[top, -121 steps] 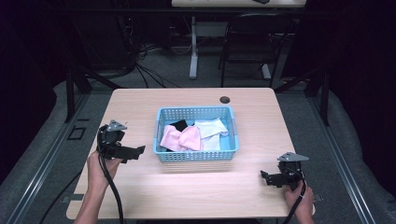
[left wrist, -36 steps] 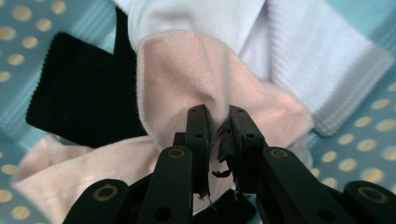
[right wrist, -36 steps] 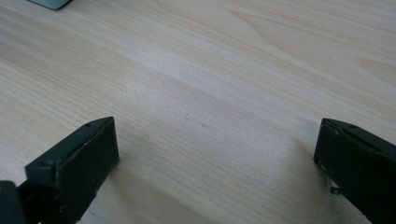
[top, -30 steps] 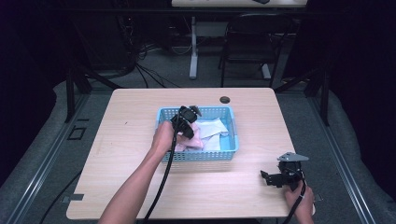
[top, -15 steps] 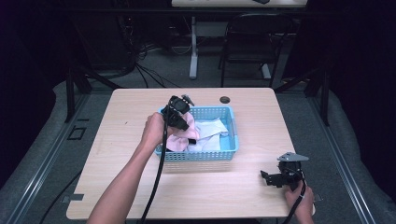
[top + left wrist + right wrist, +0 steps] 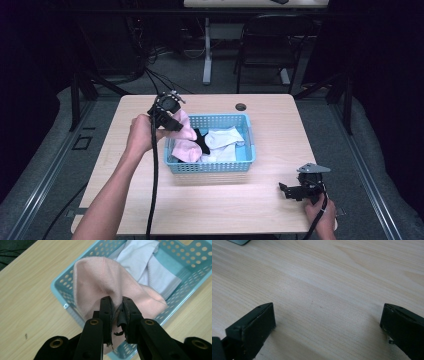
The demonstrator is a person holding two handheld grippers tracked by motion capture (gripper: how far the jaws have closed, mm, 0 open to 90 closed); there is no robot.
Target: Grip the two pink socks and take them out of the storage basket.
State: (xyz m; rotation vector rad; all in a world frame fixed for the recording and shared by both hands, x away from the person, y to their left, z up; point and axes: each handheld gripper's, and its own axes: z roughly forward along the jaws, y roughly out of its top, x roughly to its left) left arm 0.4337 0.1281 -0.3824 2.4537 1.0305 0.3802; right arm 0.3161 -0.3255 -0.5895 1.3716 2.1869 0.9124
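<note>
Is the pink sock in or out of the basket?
Partly out: left claw holds pink sock lifted above basket.

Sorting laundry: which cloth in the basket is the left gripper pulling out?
The pink cloth, pinched in the left gripper; white and black pieces lie loose.

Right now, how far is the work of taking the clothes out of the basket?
Nothing lies on the table outside the blue basket, so no piece is out. In hand: the left gripper is shut on the pink cloth, raised over the rim. Left: white cloth and black cloth. The right gripper rests open.
</note>
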